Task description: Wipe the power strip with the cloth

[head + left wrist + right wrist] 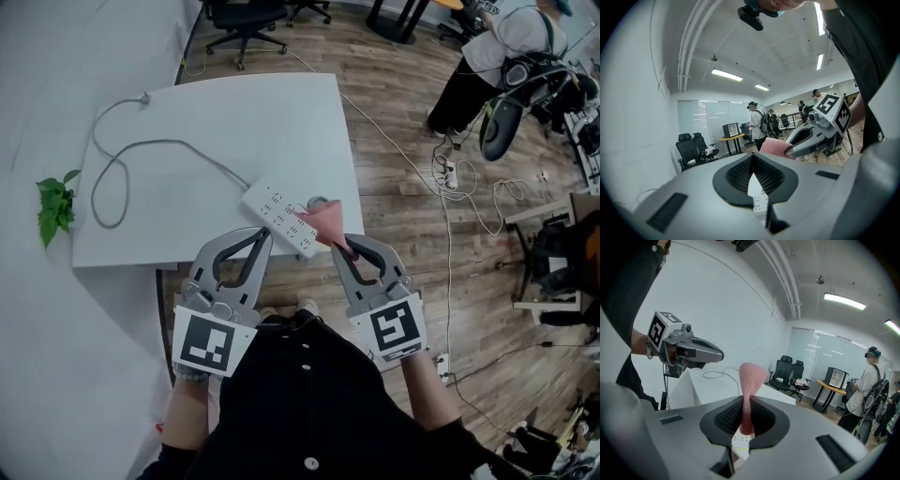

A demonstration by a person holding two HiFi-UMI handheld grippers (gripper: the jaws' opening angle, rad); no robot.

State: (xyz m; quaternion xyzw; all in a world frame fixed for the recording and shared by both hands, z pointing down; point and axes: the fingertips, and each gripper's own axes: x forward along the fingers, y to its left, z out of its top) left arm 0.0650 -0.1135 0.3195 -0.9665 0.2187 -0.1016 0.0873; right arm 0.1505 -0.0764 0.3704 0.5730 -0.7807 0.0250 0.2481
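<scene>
A white power strip (279,217) lies slantwise near the front right corner of the white table (234,122), its grey cable (141,145) looping off to the left. My right gripper (342,243) is shut on a pink cloth (324,218), which stands up in a cone over the strip's right end. In the right gripper view the cloth (751,378) rises from between the shut jaws of the right gripper (746,405), with the strip (739,442) below. My left gripper (265,234) is shut on nothing, just in front of the strip. The left gripper view shows the left gripper (752,164) over the strip (758,201).
A green plant (54,208) lies on the pale floor left of the table. Black office chairs (246,17) stand beyond the table's far edge. On the wooden floor at right are loose cables (445,178), a person (497,56) and cluttered gear.
</scene>
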